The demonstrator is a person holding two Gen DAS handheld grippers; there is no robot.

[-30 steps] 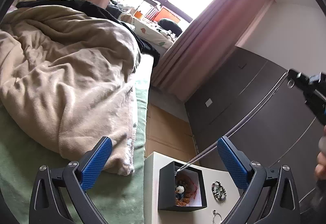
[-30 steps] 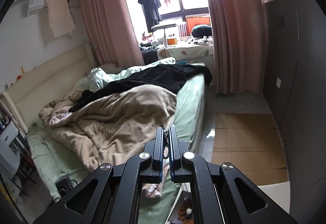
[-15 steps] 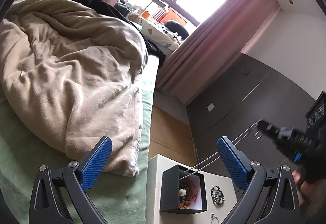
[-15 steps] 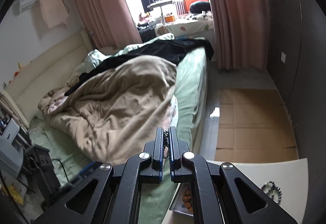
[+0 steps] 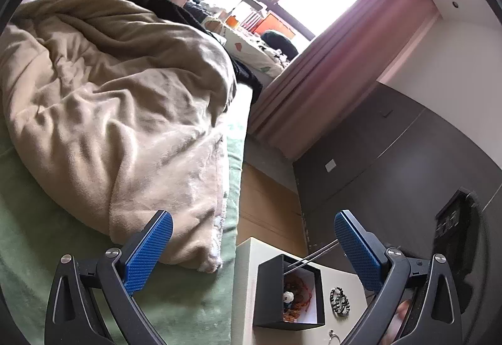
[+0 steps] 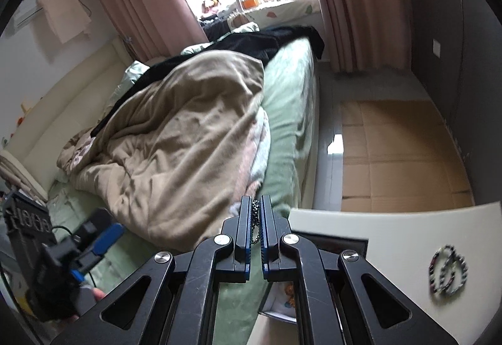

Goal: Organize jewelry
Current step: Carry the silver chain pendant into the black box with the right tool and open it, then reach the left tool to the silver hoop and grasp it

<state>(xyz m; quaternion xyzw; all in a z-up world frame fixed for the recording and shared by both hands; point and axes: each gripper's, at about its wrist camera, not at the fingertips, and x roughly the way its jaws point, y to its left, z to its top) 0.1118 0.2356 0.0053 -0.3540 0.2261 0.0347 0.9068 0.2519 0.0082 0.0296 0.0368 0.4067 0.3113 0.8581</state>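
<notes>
From the left wrist, the left gripper (image 5: 251, 238) has its blue jaws wide apart and holds nothing. Below it a black box (image 5: 287, 293) sits on the white bench (image 5: 243, 282) by the bed (image 5: 47, 250). Beads lie inside the box. A thin chain (image 5: 313, 255) runs from the box up to the right. A bead bracelet (image 5: 339, 298) lies on the bench just beside the box.

From the right wrist, the right gripper (image 6: 256, 213) has its jaws squeezed together on the chain (image 6: 255, 221). The bracelet (image 6: 448, 271) lies on the bench (image 6: 392, 235), blurry.
</notes>
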